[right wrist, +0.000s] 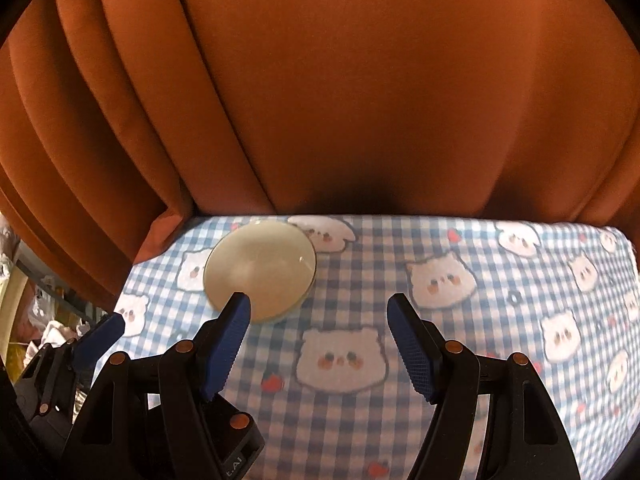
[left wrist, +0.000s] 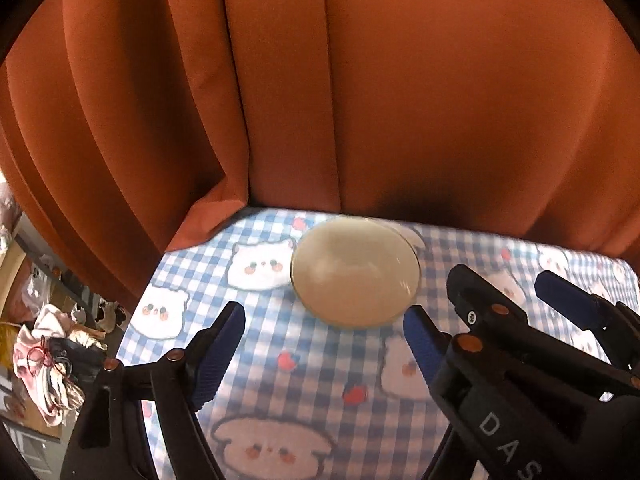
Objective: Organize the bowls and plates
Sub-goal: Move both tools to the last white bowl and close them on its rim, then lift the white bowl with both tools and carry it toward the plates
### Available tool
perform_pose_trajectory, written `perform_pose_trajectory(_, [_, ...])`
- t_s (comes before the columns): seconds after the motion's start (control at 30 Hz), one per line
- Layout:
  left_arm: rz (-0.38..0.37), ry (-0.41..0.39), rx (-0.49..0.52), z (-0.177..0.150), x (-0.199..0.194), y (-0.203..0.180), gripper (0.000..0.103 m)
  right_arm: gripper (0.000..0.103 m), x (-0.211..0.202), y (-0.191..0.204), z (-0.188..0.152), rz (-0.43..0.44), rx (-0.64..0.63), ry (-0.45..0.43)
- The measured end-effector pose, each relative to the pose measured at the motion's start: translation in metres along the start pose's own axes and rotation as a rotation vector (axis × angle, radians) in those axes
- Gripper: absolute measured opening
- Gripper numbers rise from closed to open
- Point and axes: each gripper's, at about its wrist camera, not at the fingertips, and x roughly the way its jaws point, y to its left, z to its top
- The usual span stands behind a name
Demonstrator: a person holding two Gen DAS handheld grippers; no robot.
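Note:
A round cream-coloured bowl [left wrist: 354,272] sits on the blue checked tablecloth [left wrist: 304,360] near the table's far edge. It also shows in the right wrist view [right wrist: 260,270], at the far left of the table. My left gripper [left wrist: 324,332] is open and empty, just in front of the bowl. My right gripper [right wrist: 318,316] is open and empty, to the right of the bowl, its left fingertip overlapping the bowl's near rim in the view. The right gripper also shows in the left wrist view [left wrist: 512,292], beside the left one.
An orange curtain [left wrist: 320,100] hangs right behind the table's far edge. The tablecloth [right wrist: 460,340] stretches to the right with bear prints. A heap of clothes and clutter [left wrist: 52,360] lies off the table's left edge.

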Motion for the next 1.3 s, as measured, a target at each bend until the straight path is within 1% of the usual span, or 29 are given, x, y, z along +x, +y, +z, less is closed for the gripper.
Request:
perform_pose_trajectory(0.1, [0.023,-0.005,-0.023,0.009,0.016,-0.002,0.078,0.074,0.018,-0.002,0.014,0.019,-0.028,-0.016])
perform_pose_trajectory(0.2, [0.046,-0.003,-0.034,0.015,0.031,-0.003,0.077,0.074,0.038,-0.002,0.023,0.035,-0.031,-0.013])
perform_pose_trajectory(0.3, [0.072,-0.002,-0.037,0.019,0.046,-0.002,0.076,0.074,0.055,-0.003,0.029,0.043,-0.030,-0.014])
perform_pose_trajectory(0.43, [0.096,0.014,-0.049,0.020,0.067,0.001,0.071,0.073,0.081,-0.002,0.035,0.045,-0.033,0.001])
perform_pose_trajectory(0.5, [0.106,0.026,-0.060,0.019,0.077,0.002,0.070,0.067,0.092,0.000,0.036,0.048,-0.035,0.012])
perform_pose_trajectory(0.57, [0.109,0.037,-0.069,0.017,0.086,0.004,0.066,0.063,0.103,0.001,0.034,0.053,-0.035,0.024])
perform_pose_trajectory(0.6, [0.101,0.043,-0.073,0.016,0.090,0.004,0.060,0.059,0.108,0.002,0.034,0.056,-0.036,0.031])
perform_pose_trajectory(0.63, [0.092,0.048,-0.079,0.015,0.094,0.005,0.057,0.056,0.113,0.003,0.033,0.060,-0.038,0.038])
perform_pose_trajectory(0.7, [0.086,0.064,-0.090,0.014,0.102,0.006,0.053,0.046,0.121,0.004,0.031,0.072,-0.040,0.053])
perform_pose_trajectory(0.73, [0.084,0.070,-0.093,0.013,0.105,0.006,0.048,0.044,0.126,0.004,0.030,0.080,-0.040,0.063])
perform_pose_trajectory(0.77, [0.081,0.077,-0.096,0.012,0.109,0.006,0.046,0.041,0.131,0.004,0.029,0.086,-0.039,0.071])
perform_pose_trajectory(0.83, [0.083,0.084,-0.099,0.011,0.114,0.005,0.040,0.039,0.137,0.002,0.027,0.094,-0.033,0.081])
perform_pose_trajectory(0.9, [0.094,0.076,-0.104,0.009,0.116,0.005,0.035,0.028,0.143,0.001,0.027,0.101,-0.034,0.090])
perform_pose_trajectory(0.93, [0.101,0.070,-0.106,0.008,0.117,0.005,0.034,0.025,0.146,0.001,0.026,0.111,-0.035,0.097])
perform_pose_trajectory(0.97, [0.105,0.068,-0.108,0.007,0.118,0.005,0.034,0.019,0.149,0.001,0.026,0.120,-0.038,0.104])
perform_pose_trajectory(1.07, [0.123,0.070,-0.097,0.008,0.120,0.003,0.032,0.018,0.154,0.001,0.026,0.123,-0.048,0.106])
perform_pose_trajectory(1.17, [0.137,0.073,-0.085,0.009,0.125,0.006,0.028,0.017,0.158,0.000,0.026,0.135,-0.038,0.110])
perform_pose_trajectory(1.3, [0.139,0.087,-0.089,0.010,0.125,0.008,0.027,0.017,0.158,-0.001,0.023,0.133,-0.033,0.110])
